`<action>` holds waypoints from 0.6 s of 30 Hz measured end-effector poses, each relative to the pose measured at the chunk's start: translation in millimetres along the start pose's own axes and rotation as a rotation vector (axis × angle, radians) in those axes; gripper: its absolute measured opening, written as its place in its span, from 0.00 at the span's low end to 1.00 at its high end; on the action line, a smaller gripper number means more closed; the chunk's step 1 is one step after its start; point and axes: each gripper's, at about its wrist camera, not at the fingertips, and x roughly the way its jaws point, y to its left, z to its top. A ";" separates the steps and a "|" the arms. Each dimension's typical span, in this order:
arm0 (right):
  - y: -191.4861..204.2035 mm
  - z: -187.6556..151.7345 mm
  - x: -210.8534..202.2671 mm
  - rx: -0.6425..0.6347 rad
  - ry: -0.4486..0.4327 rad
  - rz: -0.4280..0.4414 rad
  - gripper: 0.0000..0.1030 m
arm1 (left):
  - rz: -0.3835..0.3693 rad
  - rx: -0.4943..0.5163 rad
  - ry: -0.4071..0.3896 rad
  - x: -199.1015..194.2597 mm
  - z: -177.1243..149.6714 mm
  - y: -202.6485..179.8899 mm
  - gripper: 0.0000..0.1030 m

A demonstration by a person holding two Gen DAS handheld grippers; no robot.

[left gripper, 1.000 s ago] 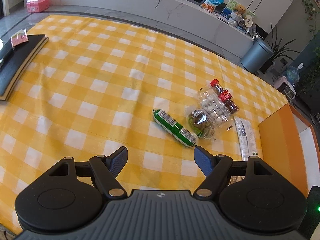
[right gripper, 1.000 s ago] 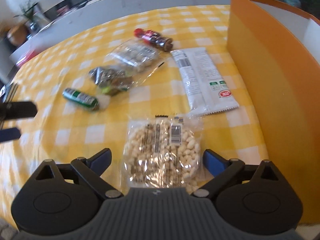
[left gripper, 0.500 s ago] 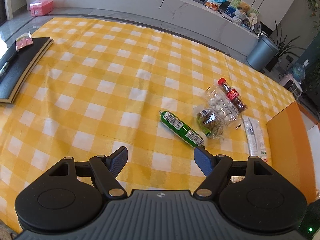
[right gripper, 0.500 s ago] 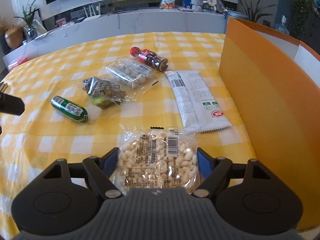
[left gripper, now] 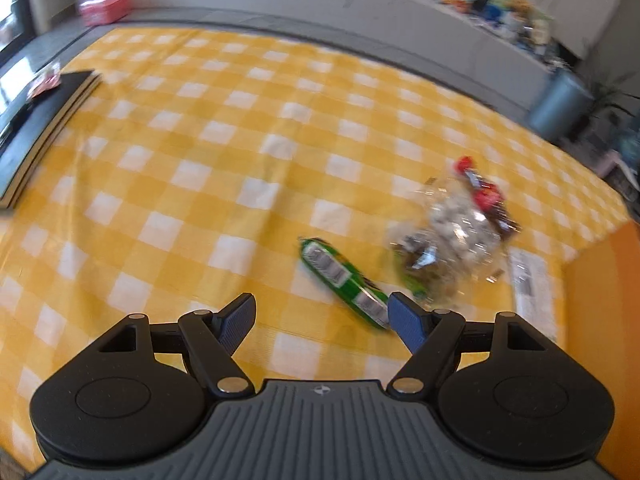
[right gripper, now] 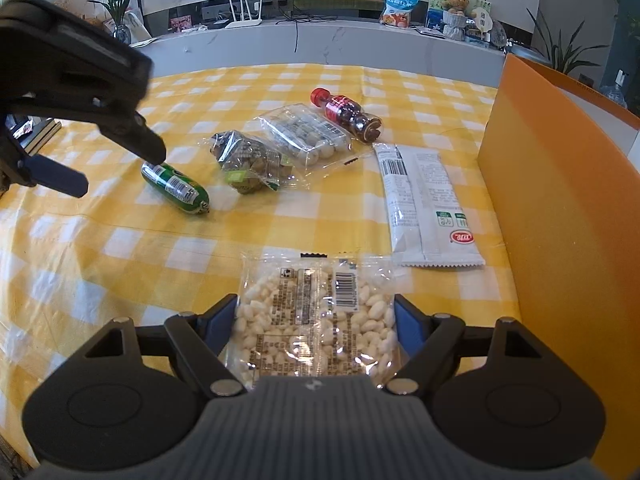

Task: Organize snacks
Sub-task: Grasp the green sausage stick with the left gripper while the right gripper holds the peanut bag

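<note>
Firmly, the right gripper (right gripper: 316, 320) clamps a clear rectangular packet of pale nuts (right gripper: 316, 320) near the yellow-checked tablecloth's (right gripper: 120, 264) near edge, beside the orange cardboard box (right gripper: 560, 216); the left gripper (left gripper: 322, 312), jaws apart and empty, hovers over a green plastic-wrapped sausage (left gripper: 344, 282).

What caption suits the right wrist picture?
Right claw shut on a clear nut packet, other snacks lying beyond on yellow check cloth.

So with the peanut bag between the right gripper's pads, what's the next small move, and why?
Probably lift the clear bag of peanuts and carry it right toward the orange box. The right gripper has just been closing, and its pads now press both sides of the bag. The left gripper is open near the green sausage, clear of that path.
</note>
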 end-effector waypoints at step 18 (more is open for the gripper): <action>-1.0 -2.8 -3.4 -0.025 -0.005 0.016 0.76 | 0.166 0.044 -0.044 32.5 -3.9 -17.5 0.45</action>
